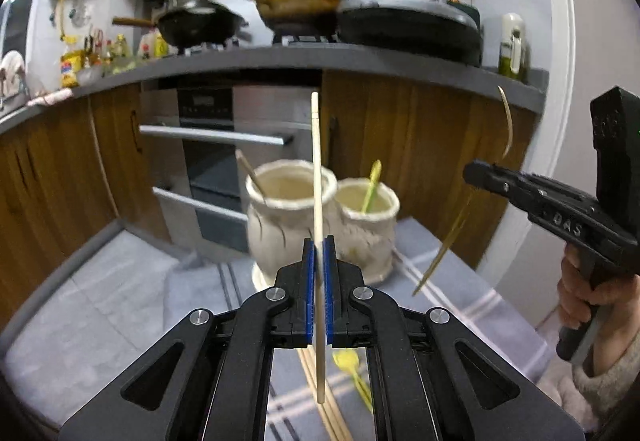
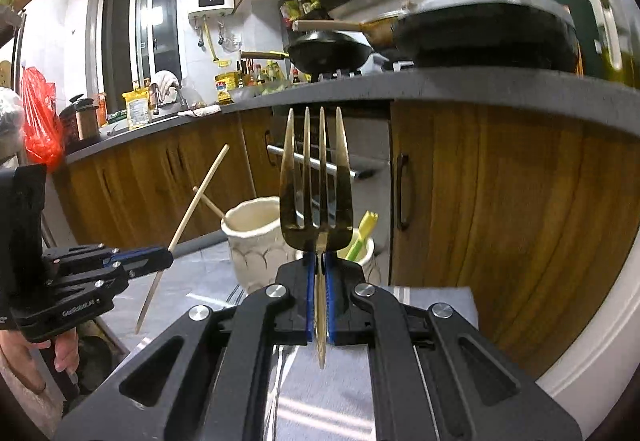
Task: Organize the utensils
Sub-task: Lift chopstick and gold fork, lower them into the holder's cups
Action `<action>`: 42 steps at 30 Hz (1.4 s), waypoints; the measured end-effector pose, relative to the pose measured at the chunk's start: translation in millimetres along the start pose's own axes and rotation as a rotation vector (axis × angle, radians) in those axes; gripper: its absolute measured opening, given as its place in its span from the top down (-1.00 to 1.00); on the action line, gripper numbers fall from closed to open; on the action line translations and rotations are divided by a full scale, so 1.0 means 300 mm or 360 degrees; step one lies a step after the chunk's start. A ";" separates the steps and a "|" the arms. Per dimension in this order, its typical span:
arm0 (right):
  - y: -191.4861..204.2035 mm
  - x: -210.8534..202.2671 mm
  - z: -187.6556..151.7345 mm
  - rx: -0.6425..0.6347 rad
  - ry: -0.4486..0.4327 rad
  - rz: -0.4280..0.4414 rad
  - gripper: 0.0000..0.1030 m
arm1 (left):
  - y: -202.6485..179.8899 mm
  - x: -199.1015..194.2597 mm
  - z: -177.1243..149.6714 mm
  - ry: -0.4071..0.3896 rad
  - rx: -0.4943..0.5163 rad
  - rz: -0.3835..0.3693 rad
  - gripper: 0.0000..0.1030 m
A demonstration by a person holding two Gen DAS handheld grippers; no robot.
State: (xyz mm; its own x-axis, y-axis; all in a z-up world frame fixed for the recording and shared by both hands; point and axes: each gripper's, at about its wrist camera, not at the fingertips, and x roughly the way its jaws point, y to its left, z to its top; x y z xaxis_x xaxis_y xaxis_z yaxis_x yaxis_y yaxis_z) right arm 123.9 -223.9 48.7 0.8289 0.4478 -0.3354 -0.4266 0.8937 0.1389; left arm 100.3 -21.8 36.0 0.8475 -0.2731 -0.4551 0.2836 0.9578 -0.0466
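Between right fingers (image 2: 319,269): gold fork (image 2: 316,181), four tines up | left: pale chopstick (image 1: 317,177)

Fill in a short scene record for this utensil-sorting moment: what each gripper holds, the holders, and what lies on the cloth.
left gripper: shut on a wooden chopstick, upright
right gripper: shut on a gold fork, tines up
larger holder: one wooden stick inside
smaller holder: one yellow-green utensil inside
grey cloth: more chopsticks and a yellow utensil lie below the left gripper

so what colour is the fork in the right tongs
Gold, shiny and mirror-like. The fork shows best in the right wrist view, tines up.
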 end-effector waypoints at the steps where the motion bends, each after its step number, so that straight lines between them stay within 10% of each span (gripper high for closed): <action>1: 0.004 0.004 0.006 -0.0011 -0.0009 0.0003 0.92 | 0.001 0.000 0.010 -0.0034 -0.0015 -0.0008 0.91; 19: -0.034 0.058 0.234 0.0082 -0.0410 -0.0073 0.92 | 0.102 0.246 0.262 -0.0425 -0.0227 -0.0050 0.91; 42: -0.069 0.335 0.078 0.0121 -0.0091 -0.0091 0.92 | 0.097 0.318 0.187 -0.0358 -0.0042 0.0024 0.89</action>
State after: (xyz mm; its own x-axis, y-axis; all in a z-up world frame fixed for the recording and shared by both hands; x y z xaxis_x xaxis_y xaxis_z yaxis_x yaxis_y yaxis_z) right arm 224.4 -196.7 33.9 0.8713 0.3948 -0.2915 -0.3511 0.9165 0.1918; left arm 214.7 -25.1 41.2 0.9312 -0.2690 -0.2461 0.2608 0.9631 -0.0661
